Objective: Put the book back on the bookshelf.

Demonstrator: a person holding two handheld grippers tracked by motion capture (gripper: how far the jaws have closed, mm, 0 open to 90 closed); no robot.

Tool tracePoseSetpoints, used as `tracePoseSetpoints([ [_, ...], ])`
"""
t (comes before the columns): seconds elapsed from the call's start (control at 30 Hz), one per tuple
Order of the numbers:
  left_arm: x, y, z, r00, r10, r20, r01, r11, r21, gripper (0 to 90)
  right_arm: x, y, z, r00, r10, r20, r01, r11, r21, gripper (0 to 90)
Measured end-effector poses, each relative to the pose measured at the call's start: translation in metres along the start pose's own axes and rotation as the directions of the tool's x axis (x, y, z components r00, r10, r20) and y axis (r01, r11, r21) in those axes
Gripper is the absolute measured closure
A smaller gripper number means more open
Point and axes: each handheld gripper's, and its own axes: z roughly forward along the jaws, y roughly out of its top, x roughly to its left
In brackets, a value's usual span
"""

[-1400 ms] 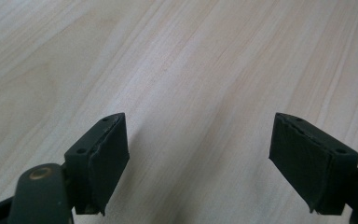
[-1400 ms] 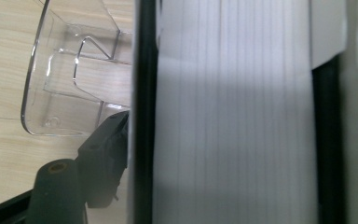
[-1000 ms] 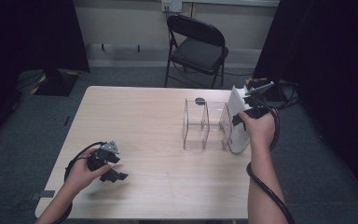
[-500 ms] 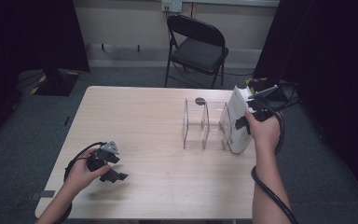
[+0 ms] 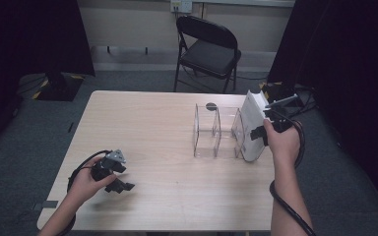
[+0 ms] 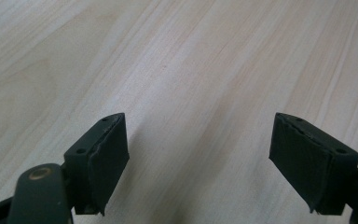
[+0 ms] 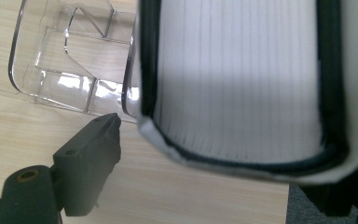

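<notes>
A thick white book (image 5: 252, 123) stands on its edge against the right end of a clear plastic rack (image 5: 214, 130) at the table's right side. My right gripper (image 5: 258, 133) reaches around the book's near end. In the right gripper view the book (image 7: 242, 79) lies between the jaws, and the left finger (image 7: 91, 158) stands clear of its cover beside the clear rack (image 7: 70, 60). These jaws have just been opening. My left gripper (image 5: 120, 187) rests low over the table's near left, open (image 6: 198, 154), with bare wood between its pads.
The light wooden table (image 5: 152, 128) holds a small black dot (image 5: 211, 105) behind the rack. A black folding chair (image 5: 209, 49) stands beyond the far edge. Dark curtains hang at both sides, and the table's right edge runs just past the book.
The right hand has slid slightly towards me beside the book. The book, the rack and the left hand are where they were.
</notes>
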Motion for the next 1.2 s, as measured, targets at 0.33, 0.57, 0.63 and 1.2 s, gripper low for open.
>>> tracePoseSetpoints([
  [0.33, -0.001, 0.001, -0.002, 1.0000, -0.005, 0.000, 0.005, 0.9999, -0.011, 19.1, 0.000, -0.008, -0.001, 1.0000, -0.005, -0.008, 0.006, 1.000, 0.002, 15.2],
  [0.57, -0.001, 0.001, -0.001, 1.0000, -0.009, 0.001, 0.009, 0.9999, -0.012, 19.1, -0.003, -0.014, -0.004, 0.9998, -0.005, -0.017, 0.004, 1.000, -0.007, 15.2],
  [0.63, -0.001, 0.001, -0.001, 1.0000, -0.007, 0.000, 0.007, 0.9999, -0.011, 19.1, -0.002, -0.015, -0.005, 0.9998, -0.005, -0.019, 0.005, 1.000, -0.006, 15.3],
  [1.2, 0.000, 0.000, 0.001, 0.9999, -0.012, -0.003, 0.012, 0.9999, -0.002, 19.2, 0.004, -0.030, 0.000, 0.9964, -0.060, -0.059, 0.060, 0.998, 0.003, 15.5],
])
